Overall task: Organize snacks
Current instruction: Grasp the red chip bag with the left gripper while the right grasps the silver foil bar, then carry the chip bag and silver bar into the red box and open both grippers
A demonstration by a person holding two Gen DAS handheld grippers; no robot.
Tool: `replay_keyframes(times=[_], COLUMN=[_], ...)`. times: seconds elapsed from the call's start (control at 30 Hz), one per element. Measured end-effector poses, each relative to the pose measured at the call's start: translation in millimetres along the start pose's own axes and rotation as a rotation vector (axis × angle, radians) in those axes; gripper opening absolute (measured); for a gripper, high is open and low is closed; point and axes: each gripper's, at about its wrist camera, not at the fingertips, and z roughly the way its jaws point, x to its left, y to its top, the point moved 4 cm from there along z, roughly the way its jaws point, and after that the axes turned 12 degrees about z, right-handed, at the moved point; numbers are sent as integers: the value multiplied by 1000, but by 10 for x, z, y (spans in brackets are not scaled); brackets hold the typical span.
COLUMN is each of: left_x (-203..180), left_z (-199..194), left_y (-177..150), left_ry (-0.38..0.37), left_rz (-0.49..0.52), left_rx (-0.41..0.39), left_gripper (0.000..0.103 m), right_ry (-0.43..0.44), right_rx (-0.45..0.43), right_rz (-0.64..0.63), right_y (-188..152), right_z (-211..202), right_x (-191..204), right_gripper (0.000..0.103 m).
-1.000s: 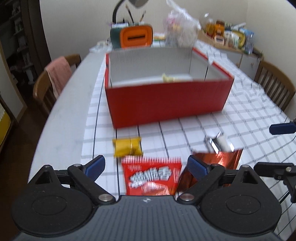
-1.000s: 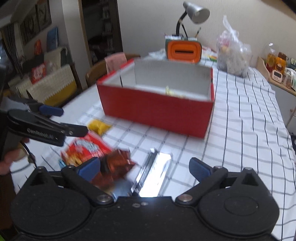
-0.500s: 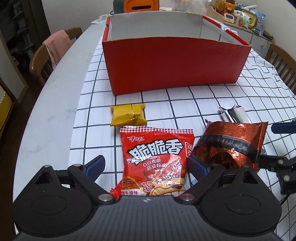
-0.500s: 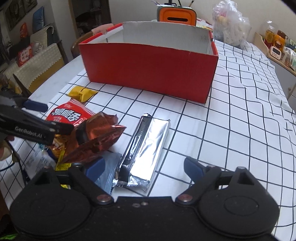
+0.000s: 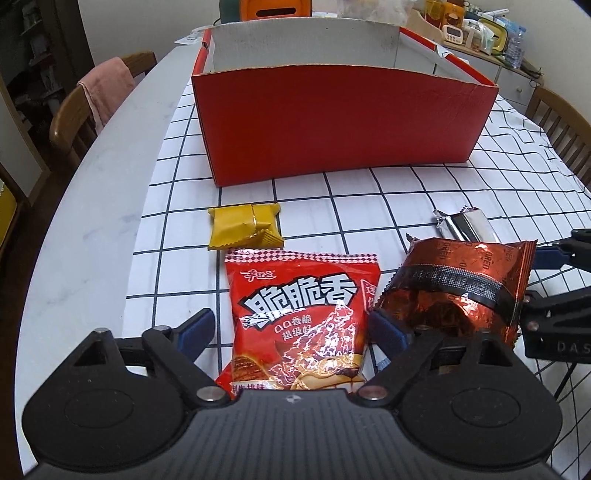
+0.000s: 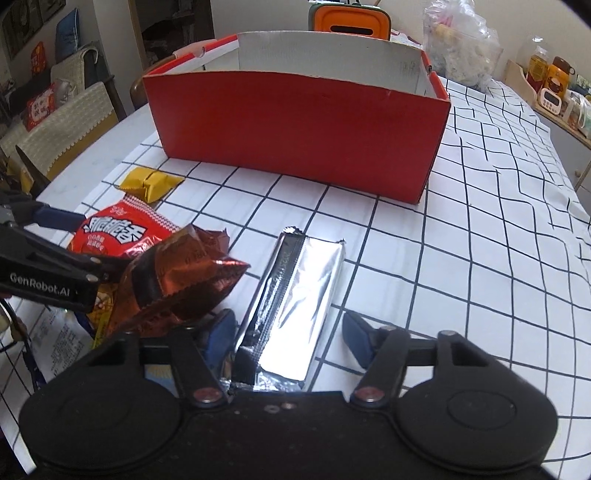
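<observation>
A red snack bag (image 5: 303, 317) lies on the checked cloth between the open fingers of my left gripper (image 5: 291, 332). A dark red foil bag (image 5: 458, 288) lies to its right, over my left gripper's right fingertip. A small yellow packet (image 5: 245, 225) lies beyond them. A silver foil pack (image 6: 295, 302) lies between the open fingers of my right gripper (image 6: 291, 339). The red open box (image 5: 340, 122) stands farther back. In the right wrist view the foil bag (image 6: 177, 280), red bag (image 6: 118, 236) and yellow packet (image 6: 149, 182) lie left.
Wooden chairs stand at the table's left (image 5: 85, 110) and right (image 5: 561, 114). An orange and green container (image 6: 349, 22) and a clear plastic bag (image 6: 461, 48) stand behind the box. A shelf with jars (image 6: 550, 88) is at the far right.
Both grippers have come lower and closer to the snacks. The red bag now lies between my left fingers and the silver pack between my right fingers.
</observation>
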Motion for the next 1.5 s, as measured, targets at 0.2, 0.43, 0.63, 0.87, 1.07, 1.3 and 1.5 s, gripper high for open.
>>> replay_keyframes(times=[0.2,0.43,0.63,0.87,1.07,1.3,1.5], left_x=[-5,21,67,139,204,245,283], left_z=[-3,-16,-52,-163,-280,-450,-632], left_y=[0,-20,-25,3,46,110,234], left_ry=[-18,-22,-30,-28,-25,-22,-12], left_rz=[-4,-28,-50,-76,-92,-104,-109], left_rx=[0,-7,-11,-37,-65,-107,-157], left_gripper=[74,73,71,71,71,71,71], right_ry=[9,22,29,49,66,78,102], right_rx=[-18,-44,-69,-108,-130,-155,-213], right_rz=[6,23,46,75,90,104,114], right_y=[-9,-27,-33,-8,-16,-4,98], right_z=[6,-24,-98,-276,-389,-485,-717], right_x=[-20,-73,-110,-178,-210,-228,-240], right_gripper=[48,42,42,42,41,41,41])
